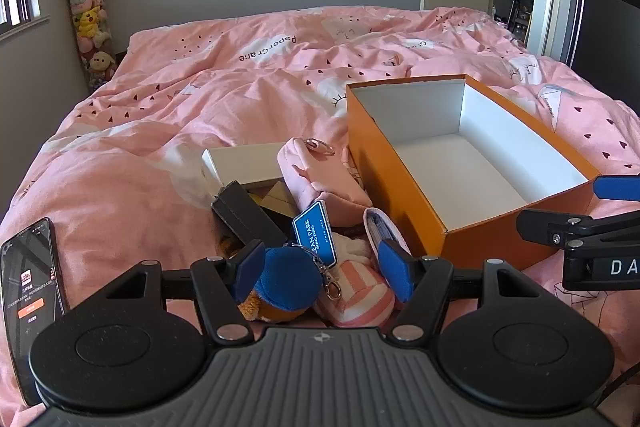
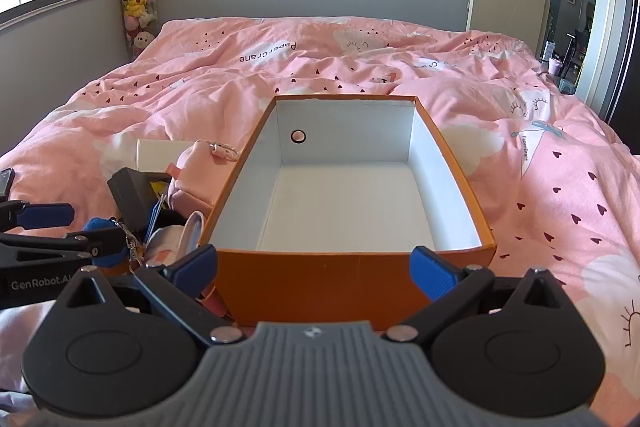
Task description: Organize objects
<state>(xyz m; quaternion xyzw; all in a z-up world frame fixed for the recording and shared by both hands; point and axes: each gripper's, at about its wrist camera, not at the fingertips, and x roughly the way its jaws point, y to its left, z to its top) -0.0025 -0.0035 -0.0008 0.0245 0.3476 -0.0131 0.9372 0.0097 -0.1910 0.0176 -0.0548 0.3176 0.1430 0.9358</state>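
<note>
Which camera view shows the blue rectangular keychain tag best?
The left wrist view: the blue rectangular keychain tag faces the camera, its white lettering readable. In the right wrist view only a thin blue edge shows behind the clutter.

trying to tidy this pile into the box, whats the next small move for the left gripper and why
Probably close the left gripper on the blue-capped plush keychain. Its jaws are open with the toy's blue cap between the pads, not yet pinched. The orange box beside the pile is empty, and the right gripper waits open at its near wall, so a lift into the box could follow.
</note>
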